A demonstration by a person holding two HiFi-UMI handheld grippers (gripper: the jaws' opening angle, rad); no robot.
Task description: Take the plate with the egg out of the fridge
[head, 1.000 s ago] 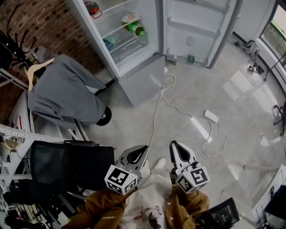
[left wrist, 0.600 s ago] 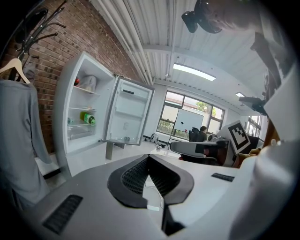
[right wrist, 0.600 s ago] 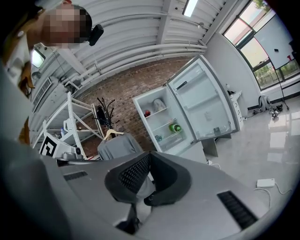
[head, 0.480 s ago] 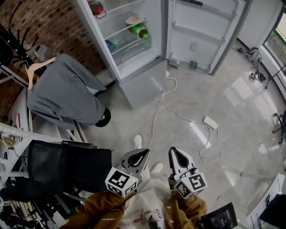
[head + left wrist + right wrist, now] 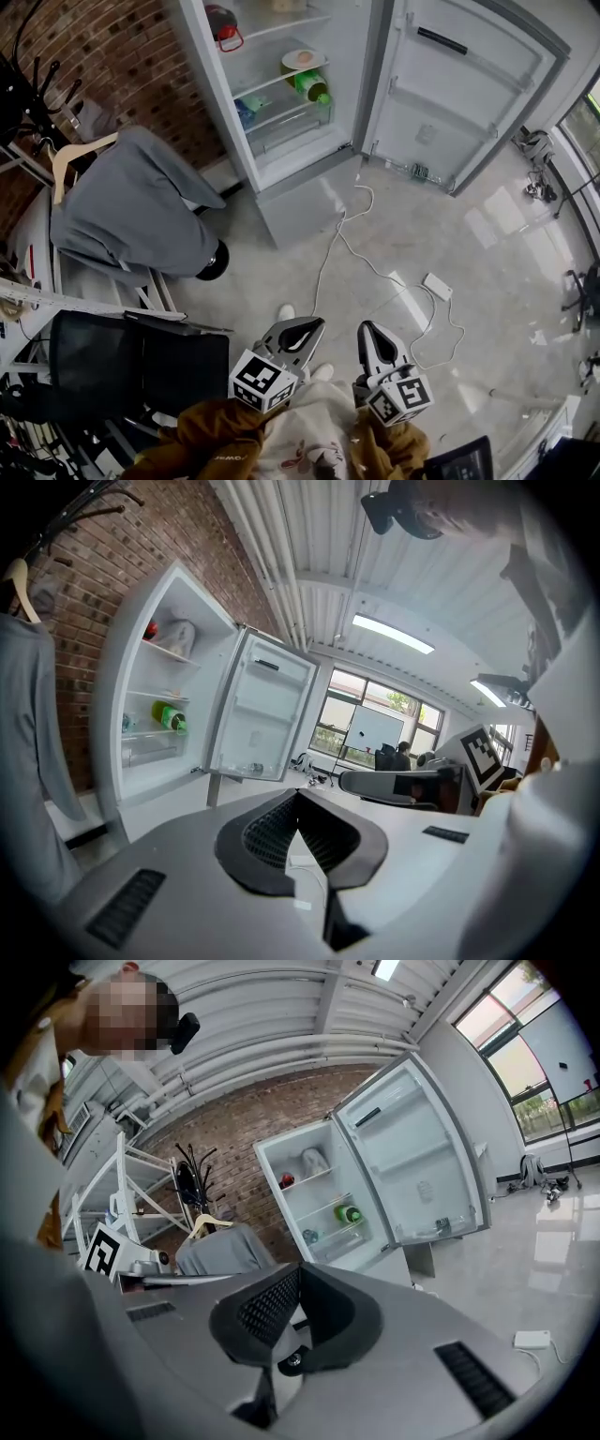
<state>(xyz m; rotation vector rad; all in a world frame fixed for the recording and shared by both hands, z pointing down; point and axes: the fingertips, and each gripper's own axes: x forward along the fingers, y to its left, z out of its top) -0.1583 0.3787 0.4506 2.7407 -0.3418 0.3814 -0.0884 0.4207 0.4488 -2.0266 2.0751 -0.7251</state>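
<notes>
The person stands out on the tiled floor (image 5: 487,244), well apart from the open fridge (image 5: 300,202), so this is the approach step: nothing has been reached for yet. The plate with the egg (image 5: 302,58) sits on a middle shelf of the upper compartment, just above a green bottle (image 5: 315,87) lying on the shelf below. The fridge door (image 5: 469,94) is swung wide to the right, leaving the shelves open to reach.

Both tools are held low, close to the body. The left gripper (image 5: 311,324) has its fingers (image 5: 258,836) closed tip to tip with nothing between them. The right gripper (image 5: 367,329) is the same, drawn together and empty.

Next, I'd judge, the person must walk up to the fridge, stepping over the white cable (image 5: 328,253) that trails across the floor to a power strip (image 5: 437,286). Then one gripper has to spread its fingers and take the plate by its rim, keeping it level so the egg doesn't slide as it clears the shelf.
</notes>
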